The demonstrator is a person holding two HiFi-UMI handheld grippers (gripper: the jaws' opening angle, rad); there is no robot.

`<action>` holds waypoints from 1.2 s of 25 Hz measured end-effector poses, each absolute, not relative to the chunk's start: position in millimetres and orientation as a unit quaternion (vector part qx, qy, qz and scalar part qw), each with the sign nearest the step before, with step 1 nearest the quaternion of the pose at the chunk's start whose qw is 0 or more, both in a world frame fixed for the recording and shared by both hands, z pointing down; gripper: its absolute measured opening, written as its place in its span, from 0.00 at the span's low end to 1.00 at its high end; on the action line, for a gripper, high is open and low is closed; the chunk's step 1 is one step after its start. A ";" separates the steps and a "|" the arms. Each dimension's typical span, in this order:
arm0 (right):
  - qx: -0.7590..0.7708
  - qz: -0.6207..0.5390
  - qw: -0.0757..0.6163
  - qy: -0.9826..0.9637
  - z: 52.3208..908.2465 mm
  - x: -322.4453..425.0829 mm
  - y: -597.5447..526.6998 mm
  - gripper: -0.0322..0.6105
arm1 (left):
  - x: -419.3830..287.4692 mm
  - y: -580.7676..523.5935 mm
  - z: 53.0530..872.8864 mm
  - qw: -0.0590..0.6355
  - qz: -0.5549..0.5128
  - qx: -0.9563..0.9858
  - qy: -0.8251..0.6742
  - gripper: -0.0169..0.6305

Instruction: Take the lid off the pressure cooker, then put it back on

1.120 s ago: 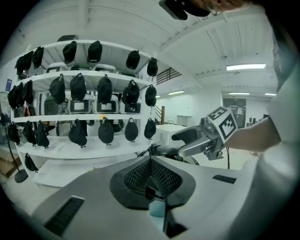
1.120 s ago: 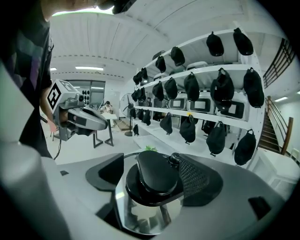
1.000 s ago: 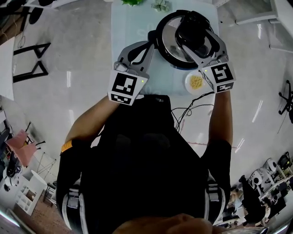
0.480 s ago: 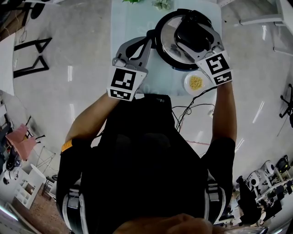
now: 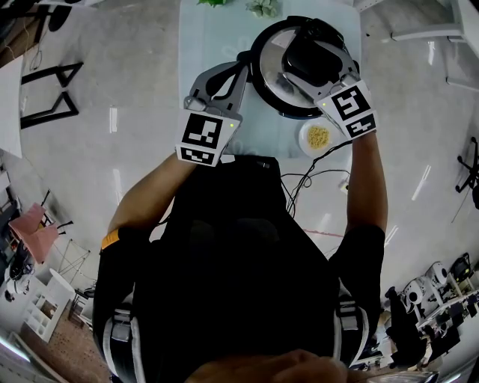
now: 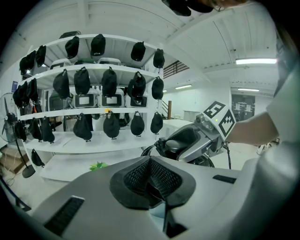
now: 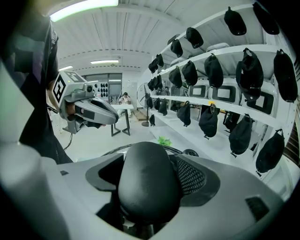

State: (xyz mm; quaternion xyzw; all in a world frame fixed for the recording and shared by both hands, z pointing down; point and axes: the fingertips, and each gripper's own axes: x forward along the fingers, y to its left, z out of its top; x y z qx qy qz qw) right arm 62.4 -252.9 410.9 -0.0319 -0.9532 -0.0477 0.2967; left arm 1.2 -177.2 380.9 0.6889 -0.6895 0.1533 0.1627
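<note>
The pressure cooker point(image 5: 271, 75) stands on the pale table point(image 5: 209, 34), its steel lid on with a black handle point(image 5: 310, 56) across the top. My right gripper point(image 5: 313, 55) is shut on that lid handle, which fills the space between the jaws in the right gripper view as a rounded black grip point(image 7: 149, 185). My left gripper point(image 5: 241, 63) reaches the cooker's left side and is shut on the black side handle point(image 5: 244, 55). In the left gripper view its meshed pads point(image 6: 136, 176) meet, with the cooker point(image 6: 172, 146) just beyond.
A small white dish of yellow food point(image 5: 318, 136) sits on the table just right of the cooker, near my right gripper's marker cube. Green plants point(image 5: 262, 7) stand at the table's far edge. A black cable point(image 5: 307, 179) hangs off the near edge. Shelves of black caps point(image 6: 108, 79) stand beyond.
My right gripper has swung left and slightly away, still on the lid handle. The left gripper has barely moved at the cooker's side.
</note>
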 end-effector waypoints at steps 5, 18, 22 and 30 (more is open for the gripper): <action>-0.038 -0.047 0.298 -0.953 410.3 63.3 -251.3 0.61 | 2.0 -176.5 380.6 0.164 0.152 0.690 -0.689 0.04; -0.053 -0.063 0.310 -0.947 413.5 63.9 -249.4 0.50 | 0.5 -175.3 377.7 0.158 0.151 0.690 -0.690 0.04; -0.055 -0.059 0.311 -0.947 411.3 63.6 -252.0 0.50 | -1.6 -174.3 374.0 0.154 0.149 0.689 -0.692 0.04; -0.035 -0.075 0.307 -0.948 392.0 63.3 -261.4 0.50 | -0.8 -172.9 364.9 0.148 0.141 0.694 -0.690 0.04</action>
